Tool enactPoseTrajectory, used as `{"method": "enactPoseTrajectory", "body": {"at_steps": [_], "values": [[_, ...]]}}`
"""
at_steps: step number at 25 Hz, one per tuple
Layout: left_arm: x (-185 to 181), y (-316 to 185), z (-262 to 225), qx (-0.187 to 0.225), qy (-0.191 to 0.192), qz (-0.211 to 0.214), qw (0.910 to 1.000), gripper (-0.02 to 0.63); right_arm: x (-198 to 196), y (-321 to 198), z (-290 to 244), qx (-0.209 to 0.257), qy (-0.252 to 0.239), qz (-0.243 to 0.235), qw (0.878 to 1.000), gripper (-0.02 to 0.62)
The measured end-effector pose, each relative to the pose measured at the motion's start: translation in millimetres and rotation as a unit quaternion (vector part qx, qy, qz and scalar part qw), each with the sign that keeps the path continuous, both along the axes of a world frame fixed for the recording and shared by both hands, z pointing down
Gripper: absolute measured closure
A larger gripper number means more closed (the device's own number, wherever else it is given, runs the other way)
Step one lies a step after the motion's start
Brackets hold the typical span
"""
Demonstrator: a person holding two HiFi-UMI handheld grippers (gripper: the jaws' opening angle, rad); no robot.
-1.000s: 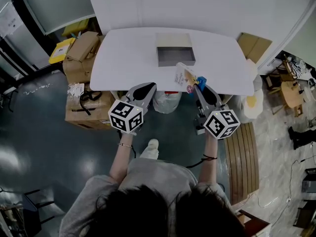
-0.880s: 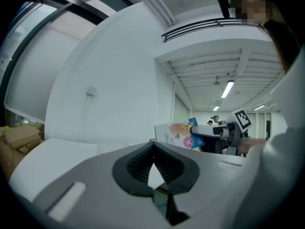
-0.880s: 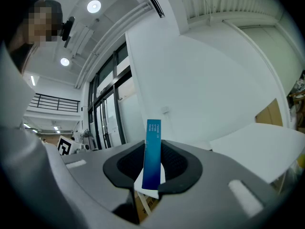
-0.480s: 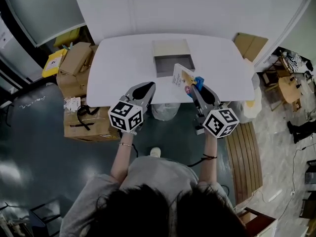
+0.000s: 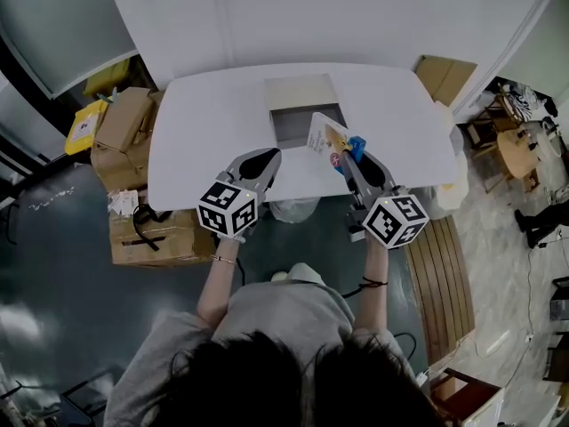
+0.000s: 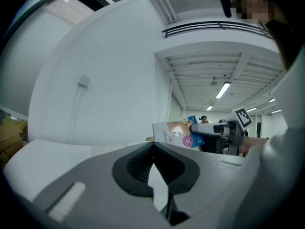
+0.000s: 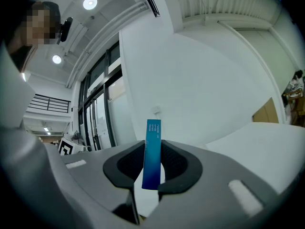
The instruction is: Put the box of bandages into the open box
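Observation:
The box of bandages (image 5: pixel 325 139), white with a picture and a blue end, hangs tilted above the near part of the white table (image 5: pixel 204 132), with my right gripper (image 5: pixel 349 159) shut on it. In the right gripper view its blue edge (image 7: pixel 153 151) stands upright between the jaws. The open box (image 5: pixel 300 112), grey inside with pale walls, sits on the table just beyond and left of the bandages. My left gripper (image 5: pixel 265 157) hovers at the table's front edge, shut and empty (image 6: pixel 152 146). From the left gripper view the bandage box (image 6: pixel 172 133) shows to the right.
Cardboard boxes (image 5: pixel 120 130) are stacked on the floor left of the table, another (image 5: pixel 160 235) nearer me. A flat cardboard sheet (image 5: pixel 443 78) leans at the far right. A white bag (image 5: pixel 293 208) sits under the table, and a slatted wooden bench (image 5: pixel 440 274) stands at the right.
Both grippers have moved forward toward the table together. The bandage box has gone from the table's front edge to over the tabletop, close to the open box.

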State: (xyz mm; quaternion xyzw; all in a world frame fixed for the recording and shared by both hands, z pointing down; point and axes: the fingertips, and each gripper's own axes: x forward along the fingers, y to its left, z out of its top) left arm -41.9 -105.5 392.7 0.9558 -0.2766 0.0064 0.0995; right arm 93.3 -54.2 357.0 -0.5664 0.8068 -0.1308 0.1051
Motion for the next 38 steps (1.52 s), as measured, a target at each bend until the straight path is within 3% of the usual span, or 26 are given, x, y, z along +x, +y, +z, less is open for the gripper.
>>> {"method": "enactPoseTrajectory", "body": {"at_steps": [8,23,38], "values": [[8.3,-29.4,6.0,-0.014,0.001,-0.016,0.9998,0.607,13.3,-36.0,7.1,-0.013,-0.01,-0.013,1.0,0.495],[30.6,-108.2,18.1,-0.047,0.006,-0.082,0.9955,0.607,39.6,-137.4,18.4,-0.042,-0.01,-0.091,0.995,0.495],[45.5,-128.7,54.6,-0.093,-0.007,-0.115,0.9889,0.607,39.7,-178.9,54.5,-0.093,-0.007,-0.162,0.982,0.495]]}}
